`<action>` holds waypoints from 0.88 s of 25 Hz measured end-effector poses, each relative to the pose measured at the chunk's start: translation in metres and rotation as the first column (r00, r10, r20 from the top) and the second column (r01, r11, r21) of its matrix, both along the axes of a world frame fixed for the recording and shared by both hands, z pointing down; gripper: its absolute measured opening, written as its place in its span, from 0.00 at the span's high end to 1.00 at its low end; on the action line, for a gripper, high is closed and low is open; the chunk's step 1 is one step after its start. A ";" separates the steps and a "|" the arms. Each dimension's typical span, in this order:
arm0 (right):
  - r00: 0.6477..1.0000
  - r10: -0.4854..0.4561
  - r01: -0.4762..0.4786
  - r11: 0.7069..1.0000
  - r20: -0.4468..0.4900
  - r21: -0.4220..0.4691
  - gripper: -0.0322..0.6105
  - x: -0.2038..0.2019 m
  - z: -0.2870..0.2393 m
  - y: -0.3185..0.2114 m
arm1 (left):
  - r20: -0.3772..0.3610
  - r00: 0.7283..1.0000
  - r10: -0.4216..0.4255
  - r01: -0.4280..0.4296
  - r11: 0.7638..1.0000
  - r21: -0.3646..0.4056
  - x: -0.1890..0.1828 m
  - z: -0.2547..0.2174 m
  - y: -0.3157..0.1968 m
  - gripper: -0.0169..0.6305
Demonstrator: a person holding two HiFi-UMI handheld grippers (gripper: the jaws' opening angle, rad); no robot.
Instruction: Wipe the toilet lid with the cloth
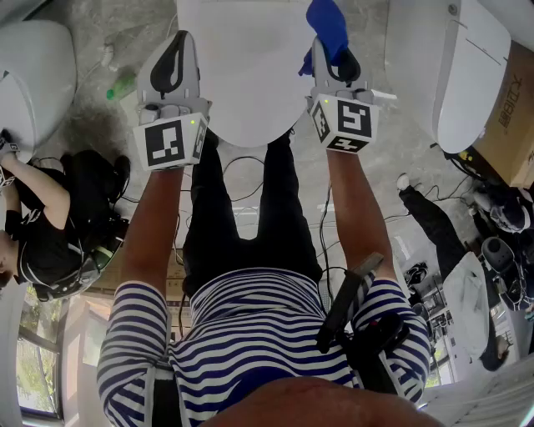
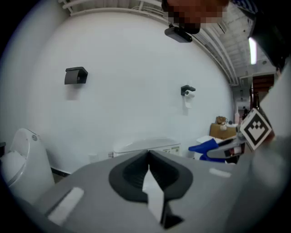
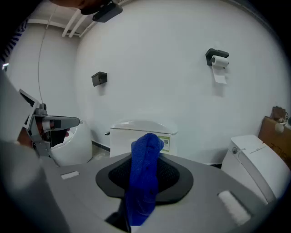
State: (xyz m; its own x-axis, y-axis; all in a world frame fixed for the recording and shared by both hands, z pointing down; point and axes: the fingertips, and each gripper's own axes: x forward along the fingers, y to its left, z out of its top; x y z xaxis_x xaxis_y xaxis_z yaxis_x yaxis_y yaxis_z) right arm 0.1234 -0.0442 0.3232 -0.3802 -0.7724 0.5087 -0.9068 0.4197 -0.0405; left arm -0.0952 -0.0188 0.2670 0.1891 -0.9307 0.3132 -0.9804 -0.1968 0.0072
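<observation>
Right tongs (image 1: 337,63) clamped on bunched blue cloth (image 1: 327,25); left tongs (image 1: 173,60) closed, empty. Both hovered over white toilet lid (image 1: 250,83).

white wall (image 3: 150,54) with a paper roll holder (image 3: 217,57) (roll hanging), grey mottled floor (image 1: 83,125), cardboard box (image 1: 513,117) nearby.

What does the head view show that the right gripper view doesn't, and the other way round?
Only the head view: the striped shirt and the green bottle on the floor. Only the right gripper view: the toilet paper roll on the wall. Both: the blue cloth clamped in the right gripper's jaws, and the white toilet.
</observation>
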 end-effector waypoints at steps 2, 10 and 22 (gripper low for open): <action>1.000 -0.002 0.002 1.000 0.000 0.004 0.78 0.000 0.000 0.000 | -0.005 1.000 -0.005 0.005 1.000 0.014 -0.001 -0.001 -0.001 0.97; 1.000 0.003 -0.003 1.000 0.001 0.007 0.78 0.004 0.002 0.001 | -0.001 1.000 -0.002 0.002 1.000 0.023 0.003 -0.001 0.000 0.97; 1.000 -0.009 0.008 1.000 -0.030 -0.030 0.77 -0.005 0.048 -0.018 | -0.014 1.000 -0.009 0.009 1.000 0.008 -0.008 0.019 0.008 0.97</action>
State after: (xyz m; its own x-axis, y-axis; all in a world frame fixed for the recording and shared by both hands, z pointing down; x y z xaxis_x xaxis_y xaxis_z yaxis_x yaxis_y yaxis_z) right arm 0.1187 -0.0624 0.3714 -0.3711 -0.7535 0.5427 -0.9040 0.4267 -0.0258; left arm -0.1032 -0.0107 0.2858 0.1850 -0.9349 0.3028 -0.9820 -0.1880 0.0193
